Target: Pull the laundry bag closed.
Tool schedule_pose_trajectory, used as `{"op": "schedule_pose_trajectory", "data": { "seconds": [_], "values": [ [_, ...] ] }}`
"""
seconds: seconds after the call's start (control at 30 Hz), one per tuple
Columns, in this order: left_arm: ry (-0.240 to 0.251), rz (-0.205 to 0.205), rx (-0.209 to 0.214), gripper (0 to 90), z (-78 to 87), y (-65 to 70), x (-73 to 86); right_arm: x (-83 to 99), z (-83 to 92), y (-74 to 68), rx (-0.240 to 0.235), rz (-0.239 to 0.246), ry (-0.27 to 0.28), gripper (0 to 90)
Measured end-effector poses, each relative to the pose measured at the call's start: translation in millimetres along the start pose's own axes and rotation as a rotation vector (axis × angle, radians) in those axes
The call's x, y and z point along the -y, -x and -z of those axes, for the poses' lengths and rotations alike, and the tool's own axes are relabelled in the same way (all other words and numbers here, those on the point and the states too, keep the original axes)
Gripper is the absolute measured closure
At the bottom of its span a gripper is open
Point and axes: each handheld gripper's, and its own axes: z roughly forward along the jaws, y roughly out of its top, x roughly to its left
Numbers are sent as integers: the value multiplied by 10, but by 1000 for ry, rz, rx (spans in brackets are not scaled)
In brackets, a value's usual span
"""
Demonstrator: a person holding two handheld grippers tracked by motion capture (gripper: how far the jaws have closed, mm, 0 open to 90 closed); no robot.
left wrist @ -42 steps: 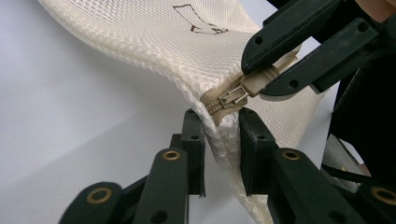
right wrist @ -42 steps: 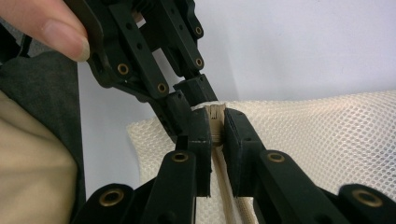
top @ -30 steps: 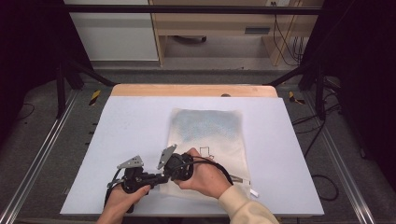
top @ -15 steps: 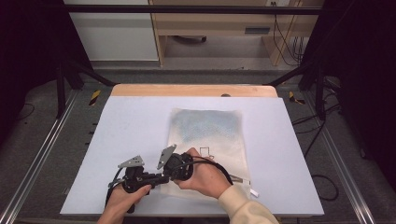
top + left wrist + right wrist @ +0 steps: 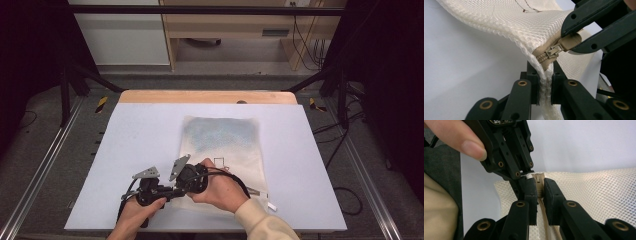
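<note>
My left claw clamps the mesh bag corner at frame bottom, my right claw pinches the zipper pull at centre right, and a skewed tug could slip the pull or snag the mesh.

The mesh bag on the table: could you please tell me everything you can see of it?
The mesh bag is a cream, net-like fabric pouch lying flat on the white table, long side running away from the person, with something bluish inside its far half. A beige zipper closes its near end. The left gripper pinches the bag's corner below the zipper's end, lifting it slightly. The right gripper clamps the zipper pull.
</note>
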Motion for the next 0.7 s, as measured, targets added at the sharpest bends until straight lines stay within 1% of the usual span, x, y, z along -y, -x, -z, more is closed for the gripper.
{"op": "schedule_pose_trajectory", "data": {
  "seconds": [0.03, 0.1, 0.23, 0.33, 0.47, 0.57, 0.6, 0.7],
  "values": [
    [0, 0, 0, 829, 0, 0, 0, 0, 0, 0, 0, 0, 0, 819],
    [3, -5, -13, 833, -4, 11, -10, 12, 4, -6, 7, -6, 3, 819],
    [1, -6, -10, 836, -1, 11, -14, 32, -5, -15, 16, 5, 2, 820],
    [6, -4, -10, 837, 3, 17, -15, 74, -30, -29, 34, 16, 4, 820],
    [11, 0, -11, 838, 11, 21, -16, 118, -47, -27, 37, 11, 18, 820],
    [10, -4, -9, 840, 13, 21, -18, 133, -46, -34, 44, 18, 15, 821],
    [13, 2, -6, 840, 15, 23, -18, 133, -46, -34, 44, 18, 15, 821],
    [10, -9, -9, 842, 20, 29, -24, 145, -41, -35, 48, 29, 11, 821]
  ]
}}
